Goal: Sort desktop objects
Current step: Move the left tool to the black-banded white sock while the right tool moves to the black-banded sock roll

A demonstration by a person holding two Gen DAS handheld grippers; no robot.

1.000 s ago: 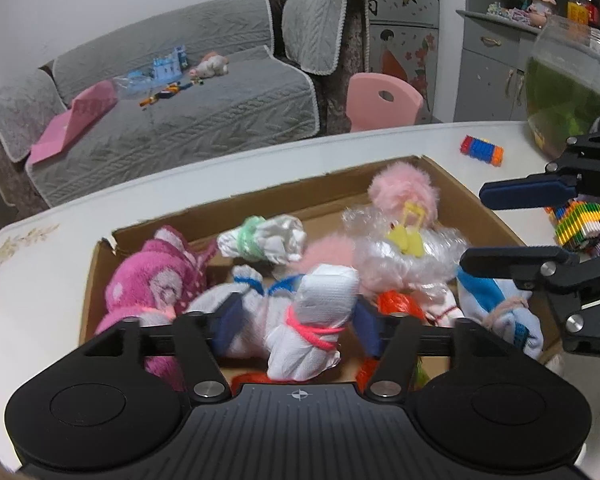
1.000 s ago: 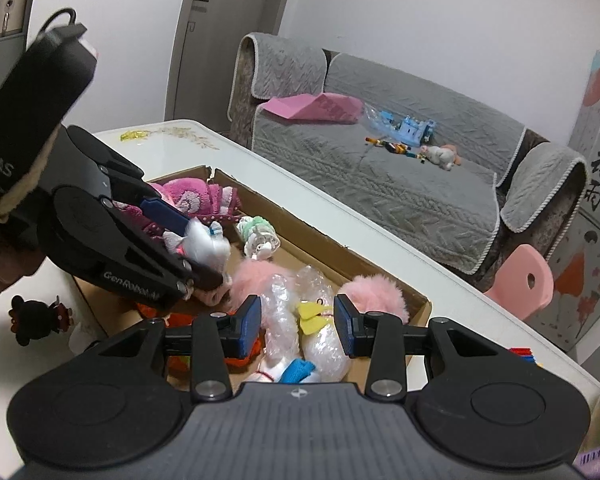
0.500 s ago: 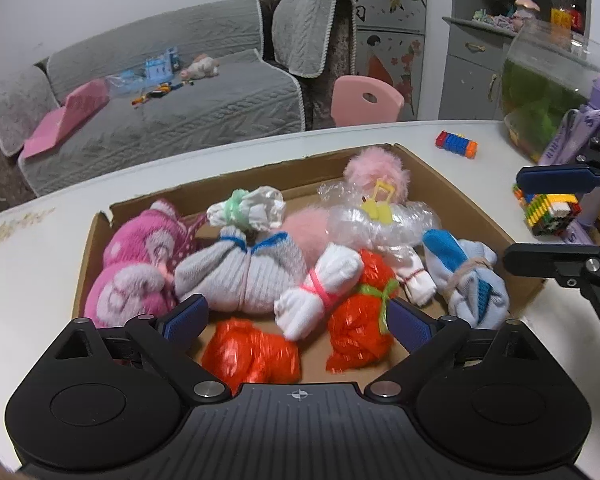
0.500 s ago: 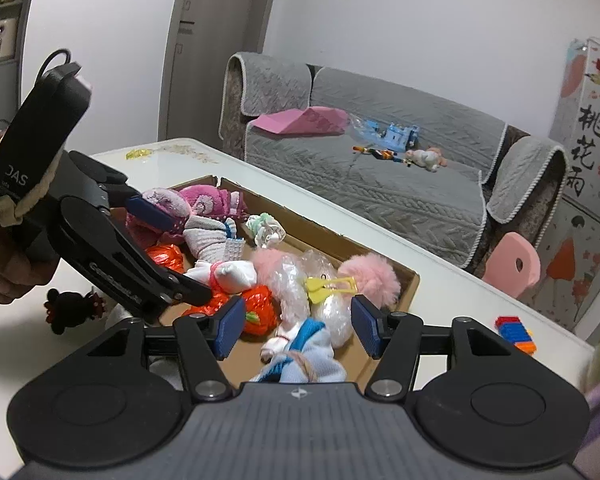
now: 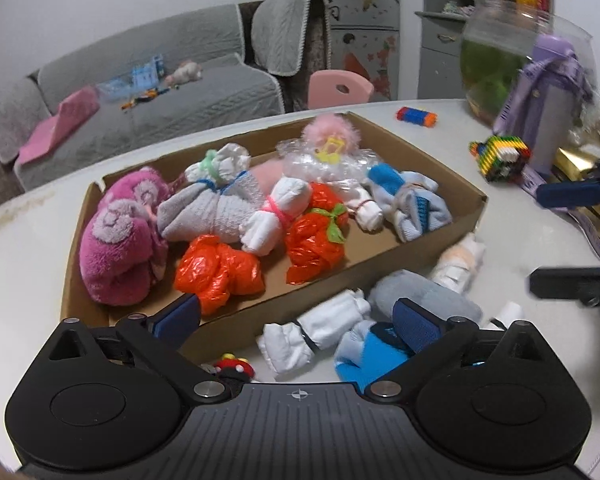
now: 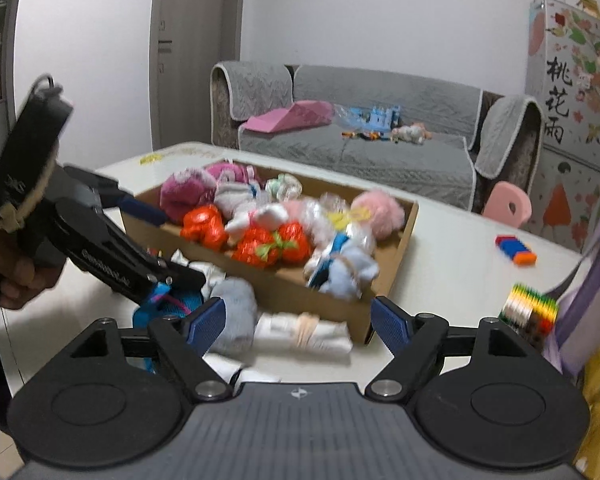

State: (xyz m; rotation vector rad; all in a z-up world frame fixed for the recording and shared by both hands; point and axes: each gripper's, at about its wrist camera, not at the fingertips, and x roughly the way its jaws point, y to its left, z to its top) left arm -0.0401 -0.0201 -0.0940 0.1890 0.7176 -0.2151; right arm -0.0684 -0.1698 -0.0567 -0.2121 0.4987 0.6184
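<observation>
Currently the left gripper (image 5: 296, 318) has its blue-padded jaws spread wide and holds nothing; the left pad sits over the near wall of the shallow brown cardboard box (image 5: 466, 194), and the right pad overlaps the grey plush bundle (image 5: 424, 300) lying on the white tabletop (image 5: 28, 248). Between the pads, outside the box at 6 o'clock, lie a white rolled sock tied with a dark band (image 5: 314, 334) and a blue-and-white sock bundle (image 5: 366, 358). Inside the box are a magenta fleece bundle (image 5: 120, 236), two orange plastic-bag bundles (image 5: 220, 270), a white sock bundle with a pink tie (image 5: 276, 216) and a pink fluffy pompom (image 5: 330, 132). The right gripper (image 6: 300, 320) is likewise wide apart and empty; its right pad is just beside the box's near corner, its left pad in front of the grey plush bundle. From the right wrist view, the left gripper appears at 9 o'clock with its lower finger above the blue-and-white sock bundle. A multicoloured block toy (image 5: 502, 156) rests at 2 o'clock of the box.
</observation>
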